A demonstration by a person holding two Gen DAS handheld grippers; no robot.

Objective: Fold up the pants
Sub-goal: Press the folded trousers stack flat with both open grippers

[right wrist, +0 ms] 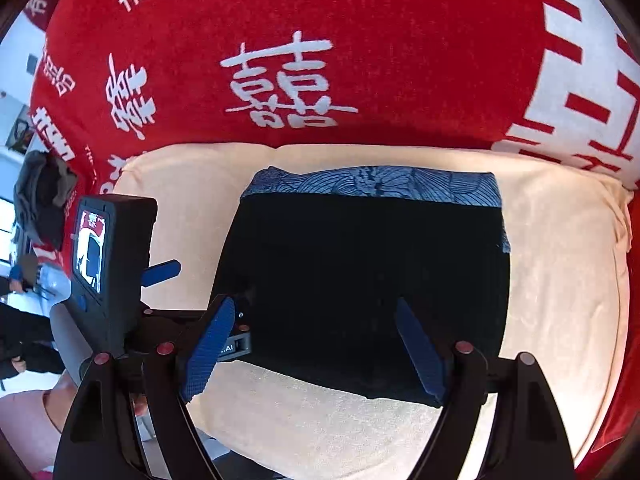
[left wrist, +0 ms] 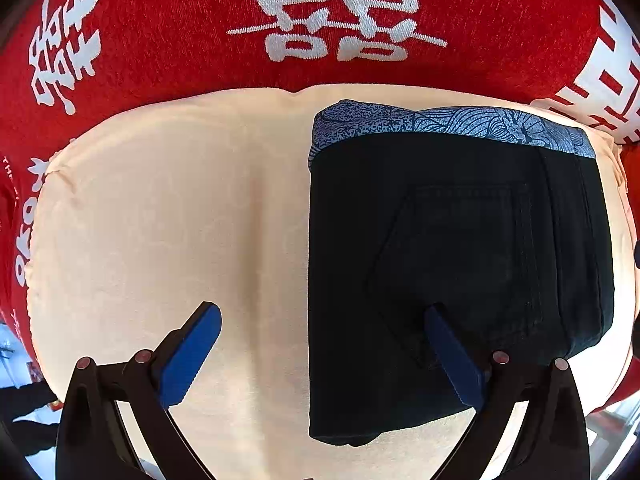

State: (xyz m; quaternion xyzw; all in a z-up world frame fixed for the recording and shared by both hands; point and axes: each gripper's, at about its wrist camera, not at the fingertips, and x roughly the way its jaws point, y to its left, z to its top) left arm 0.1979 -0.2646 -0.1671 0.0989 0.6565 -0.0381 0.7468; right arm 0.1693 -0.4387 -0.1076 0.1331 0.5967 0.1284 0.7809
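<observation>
I see the black pants (left wrist: 460, 272) folded into a compact block on the cream cushion (left wrist: 160, 220), patterned blue lining at the far edge, red blanket (left wrist: 180, 32) behind. My left gripper (left wrist: 320, 344) and right gripper (right wrist: 316, 340) both hover above with jaws spread wide, holding nothing

Black pants (left wrist: 460, 260) — blue-patterned band, cream cushion (left wrist: 160, 220), red blanket (left wrist: 180, 40)

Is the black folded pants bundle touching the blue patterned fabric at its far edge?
Touching. In the left wrist view the black pants lie directly over the blue patterned fabric, with no cream cloth showing between them.
</observation>
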